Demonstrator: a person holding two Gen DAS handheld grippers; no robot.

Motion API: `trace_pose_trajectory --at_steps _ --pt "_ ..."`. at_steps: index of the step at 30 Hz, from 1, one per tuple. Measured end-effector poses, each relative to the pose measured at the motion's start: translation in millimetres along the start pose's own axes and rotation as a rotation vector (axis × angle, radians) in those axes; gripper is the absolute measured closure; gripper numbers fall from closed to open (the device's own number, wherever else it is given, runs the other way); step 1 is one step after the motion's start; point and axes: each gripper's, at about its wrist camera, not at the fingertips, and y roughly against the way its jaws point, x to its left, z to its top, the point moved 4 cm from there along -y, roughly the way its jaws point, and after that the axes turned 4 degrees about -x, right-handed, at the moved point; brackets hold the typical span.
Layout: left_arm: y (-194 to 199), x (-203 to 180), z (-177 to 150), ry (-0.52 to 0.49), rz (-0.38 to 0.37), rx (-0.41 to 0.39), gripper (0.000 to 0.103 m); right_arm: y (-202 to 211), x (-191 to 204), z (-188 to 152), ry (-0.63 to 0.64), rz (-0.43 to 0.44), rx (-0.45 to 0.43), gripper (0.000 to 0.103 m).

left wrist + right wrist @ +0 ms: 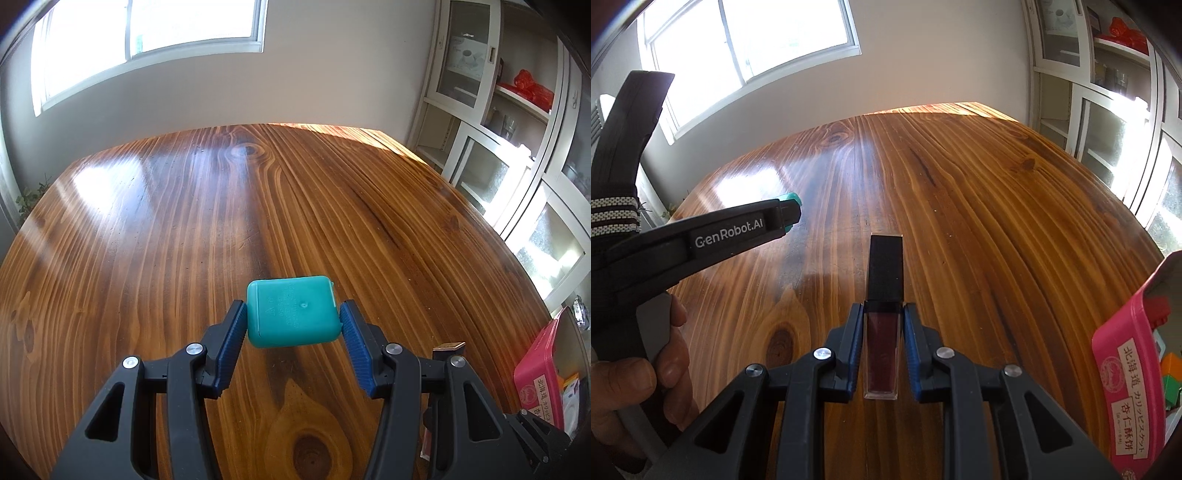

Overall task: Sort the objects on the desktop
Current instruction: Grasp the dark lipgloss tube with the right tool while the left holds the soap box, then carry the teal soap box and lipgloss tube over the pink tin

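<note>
- My left gripper (293, 321) has its blue pads closed on the sides of a teal case (293, 312), which I carry clear above the wooden table (184, 221)
- My right gripper (880, 338) is clamped nearly fully together around a lip-gloss tube (881, 328) with a black cap and dark red contents, also lifted off the wood
- I judge the sort as under way: both items are in hand, neither is put down, and the tabletop ahead of me shows nothing else to collect
- A pink box (1134, 373) sits at the right edge with coloured bits beside it; it may be the destination, but I cannot tell
- Readable writing: "GenRobot.AI" on the left gripper's side in the right wrist view; the box label carries "北海道" and "杏仁酥饼"
- Embossed text on the case is too small to read
</note>
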Motion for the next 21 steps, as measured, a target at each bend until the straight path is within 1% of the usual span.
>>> trace_pose_trajectory --at_steps 8,16,21 --pt "8.0 -14.2 3.3 -0.024 -0.027 -0.023 0.047 33.1 -15.0 -1.8 -0.042 -0.006 -0.055 0.079" --pt "21.8 -38.7 -0.5 -0.073 -0.083 -0.039 0.047 77.6 -34.7 -6.4 -0.074 -0.040 -0.118 0.079" --pt "31.3 -53.7 -2.7 -0.103 -0.108 -0.056 0.047 108.6 -56.4 -11.4 -0.087 -0.079 -0.155 0.079"
